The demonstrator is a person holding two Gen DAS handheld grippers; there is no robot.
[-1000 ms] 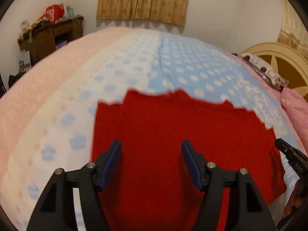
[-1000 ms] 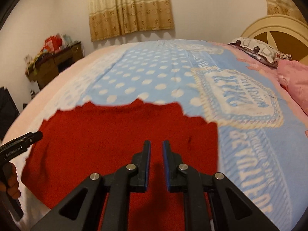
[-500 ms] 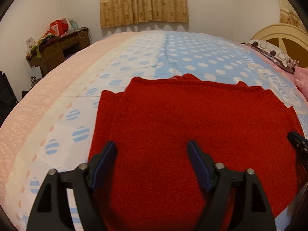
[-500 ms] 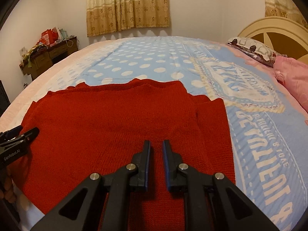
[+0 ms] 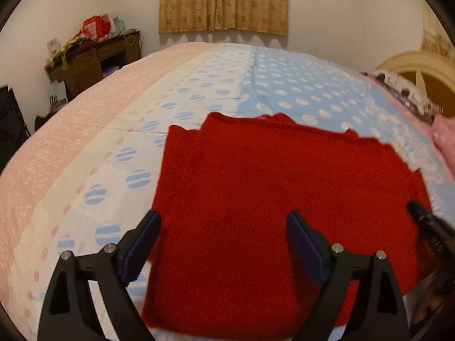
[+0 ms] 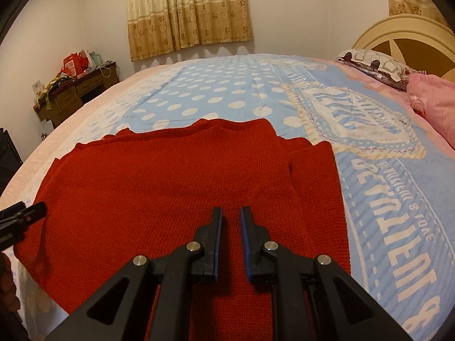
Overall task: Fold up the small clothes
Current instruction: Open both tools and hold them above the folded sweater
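Observation:
A red knitted sweater [image 5: 273, 187] lies flat on the bed, sleeves folded in along its sides; it also shows in the right wrist view [image 6: 170, 187]. My left gripper [image 5: 224, 227] is wide open and empty, held over the sweater's near left part. My right gripper [image 6: 231, 218] has its jaws a narrow gap apart with nothing between them, over the sweater's near right part. The right gripper's tip shows at the right edge of the left wrist view [image 5: 426, 221]; the left gripper's tip shows at the left edge of the right wrist view [image 6: 25, 216].
The bed carries a pink, white and blue dotted cover [image 6: 227, 96]. Pillows [image 6: 378, 65] and a pink cushion [image 6: 435, 99] lie by the headboard [image 6: 406, 34] on the right. A cluttered wooden desk [image 5: 93, 59] stands at the far left wall, under a curtained window [image 5: 224, 0].
Both views have shifted a little; the left wrist camera has swung left and the sweater sits further right in it. The jaws of both grippers keep the same spread.

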